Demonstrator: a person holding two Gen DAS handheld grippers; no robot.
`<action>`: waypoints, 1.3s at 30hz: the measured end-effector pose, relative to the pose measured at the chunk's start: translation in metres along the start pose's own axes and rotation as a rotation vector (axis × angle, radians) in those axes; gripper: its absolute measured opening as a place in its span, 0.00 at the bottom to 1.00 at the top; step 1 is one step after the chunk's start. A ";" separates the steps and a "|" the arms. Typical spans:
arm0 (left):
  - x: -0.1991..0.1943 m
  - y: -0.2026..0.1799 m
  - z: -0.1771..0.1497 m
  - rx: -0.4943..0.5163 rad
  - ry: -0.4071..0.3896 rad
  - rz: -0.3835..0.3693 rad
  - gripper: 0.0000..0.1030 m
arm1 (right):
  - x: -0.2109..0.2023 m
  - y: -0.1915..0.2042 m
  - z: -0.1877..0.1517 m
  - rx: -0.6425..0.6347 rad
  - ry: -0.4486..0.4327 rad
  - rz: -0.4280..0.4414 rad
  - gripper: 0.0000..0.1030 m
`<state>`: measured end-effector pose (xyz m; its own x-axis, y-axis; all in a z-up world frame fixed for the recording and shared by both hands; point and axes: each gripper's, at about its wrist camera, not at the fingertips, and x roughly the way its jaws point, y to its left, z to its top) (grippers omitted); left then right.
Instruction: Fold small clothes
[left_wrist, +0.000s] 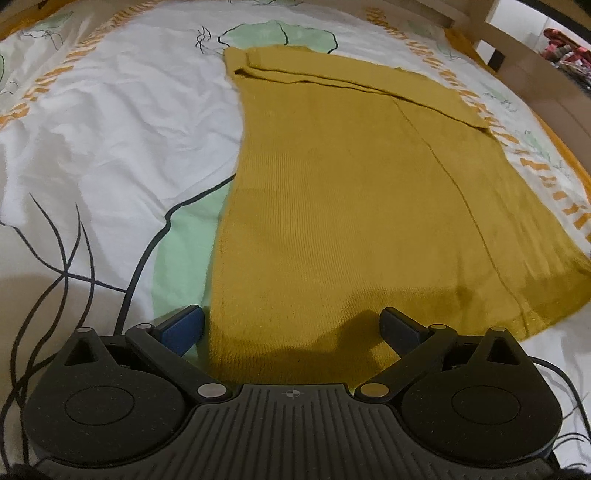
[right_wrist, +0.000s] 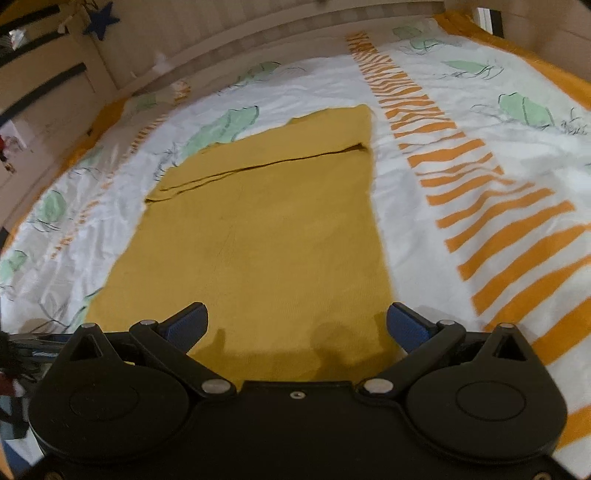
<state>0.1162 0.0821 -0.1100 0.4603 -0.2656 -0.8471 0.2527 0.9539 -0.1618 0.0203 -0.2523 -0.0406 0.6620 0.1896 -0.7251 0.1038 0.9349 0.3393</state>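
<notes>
A mustard-yellow knit garment (left_wrist: 332, 192) lies flat on the bed, its sides folded in and a sleeve folded across the far end. It also shows in the right wrist view (right_wrist: 266, 236). My left gripper (left_wrist: 295, 326) is open and empty, low over the garment's near left corner, its left finger over the sheet. My right gripper (right_wrist: 297, 325) is open and empty over the garment's near right corner, its right finger just past the garment's right edge.
The garment rests on a white bedsheet (left_wrist: 110, 122) with green leaf prints and orange stripes (right_wrist: 491, 221). A wooden bed frame (right_wrist: 258, 40) runs along the far side. A dark cable (left_wrist: 569, 384) lies at the right near my left gripper.
</notes>
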 end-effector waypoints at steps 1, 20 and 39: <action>0.001 0.000 0.000 0.001 0.003 -0.001 1.00 | 0.002 -0.001 0.002 0.000 0.012 -0.007 1.00; 0.012 0.010 0.011 -0.058 0.038 -0.052 1.00 | 0.047 -0.045 0.019 0.244 0.275 0.232 1.00; -0.006 0.020 0.011 -0.074 0.066 -0.111 0.78 | 0.018 -0.042 0.037 0.198 0.357 0.220 0.99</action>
<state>0.1281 0.1012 -0.1027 0.3756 -0.3629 -0.8528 0.2348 0.9274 -0.2913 0.0553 -0.2993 -0.0457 0.3910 0.5008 -0.7722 0.1524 0.7922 0.5909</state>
